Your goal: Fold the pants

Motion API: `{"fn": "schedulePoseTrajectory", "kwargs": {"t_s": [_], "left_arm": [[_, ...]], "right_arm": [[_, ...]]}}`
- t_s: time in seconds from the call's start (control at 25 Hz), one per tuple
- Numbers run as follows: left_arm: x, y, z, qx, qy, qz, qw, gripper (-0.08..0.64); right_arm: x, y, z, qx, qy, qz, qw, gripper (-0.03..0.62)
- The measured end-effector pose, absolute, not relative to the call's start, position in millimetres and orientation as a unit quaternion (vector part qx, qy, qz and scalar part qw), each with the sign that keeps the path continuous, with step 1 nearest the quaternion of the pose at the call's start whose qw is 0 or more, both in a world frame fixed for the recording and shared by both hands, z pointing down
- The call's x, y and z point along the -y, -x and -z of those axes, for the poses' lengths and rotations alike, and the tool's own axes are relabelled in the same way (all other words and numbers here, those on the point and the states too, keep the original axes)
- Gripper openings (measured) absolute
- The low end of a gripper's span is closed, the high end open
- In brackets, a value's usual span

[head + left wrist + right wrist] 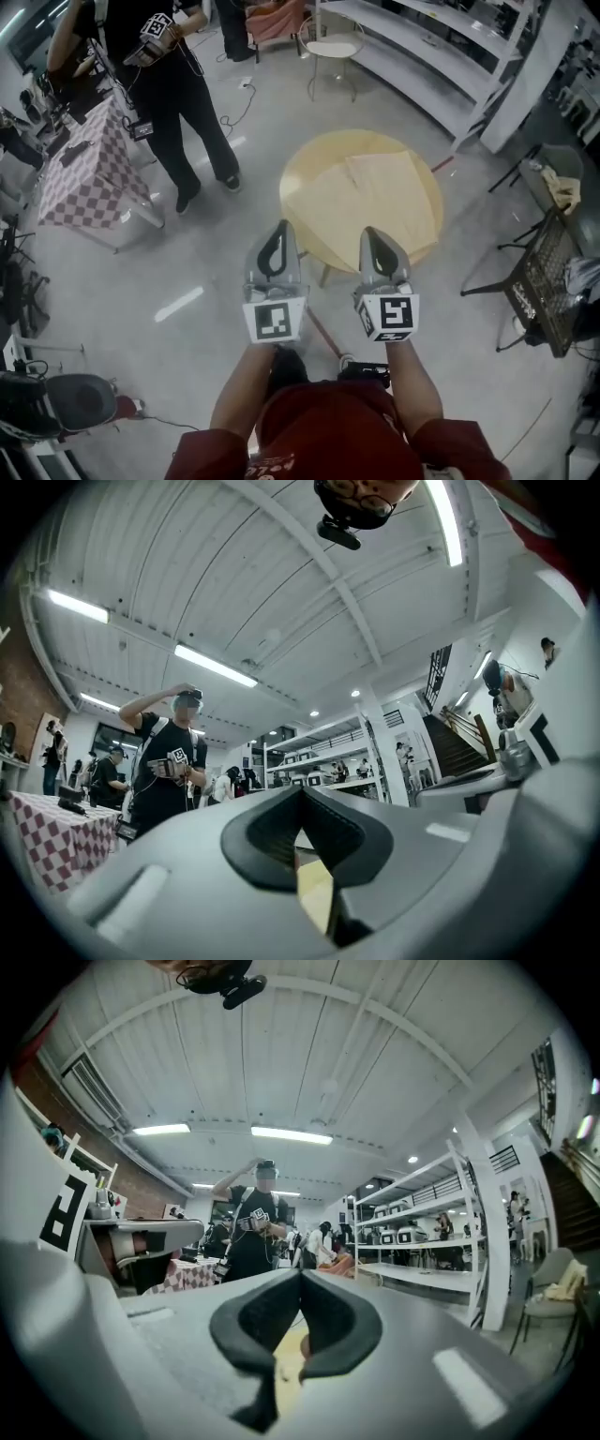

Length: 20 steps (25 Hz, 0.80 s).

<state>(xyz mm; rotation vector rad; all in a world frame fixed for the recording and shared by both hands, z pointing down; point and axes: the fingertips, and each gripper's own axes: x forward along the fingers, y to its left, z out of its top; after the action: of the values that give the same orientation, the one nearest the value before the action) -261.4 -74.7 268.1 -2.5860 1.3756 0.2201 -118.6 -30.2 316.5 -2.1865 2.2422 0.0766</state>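
I hold both claws pressed together and empty: the left claw (277, 228) and the right claw (376, 234) are side by side, short of the round tabletop (298, 172). The tan pants (367, 202) lie flat on it, straight ahead of both. Their long axis seems to run across my view. I judge the right claw slightly nearer the cloth's bulk.
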Motion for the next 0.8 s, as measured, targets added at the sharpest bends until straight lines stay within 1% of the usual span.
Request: {"fn": "schedulePoseTrajectory", "kwargs": {"t_s": [0.36,0.56,0.8], "left_arm": [[134,288,-277,-0.37,0.922,-0.068,0.092,0.006],[147,285,-283,-0.325,0.939,-0.072,0.089,0.006],[156,269,-296,-0.283,0.953,-0.066,0.082,0.006]], "right_arm": [[61,157,-320,-0.646,0.763,-0.021,-0.012,0.0],[55,159,-324,-0.604,0.797,-0.019,-0.018,0.0],[49,144,-334,-0.564,0.826,-0.007,-0.019,0.0]]}}
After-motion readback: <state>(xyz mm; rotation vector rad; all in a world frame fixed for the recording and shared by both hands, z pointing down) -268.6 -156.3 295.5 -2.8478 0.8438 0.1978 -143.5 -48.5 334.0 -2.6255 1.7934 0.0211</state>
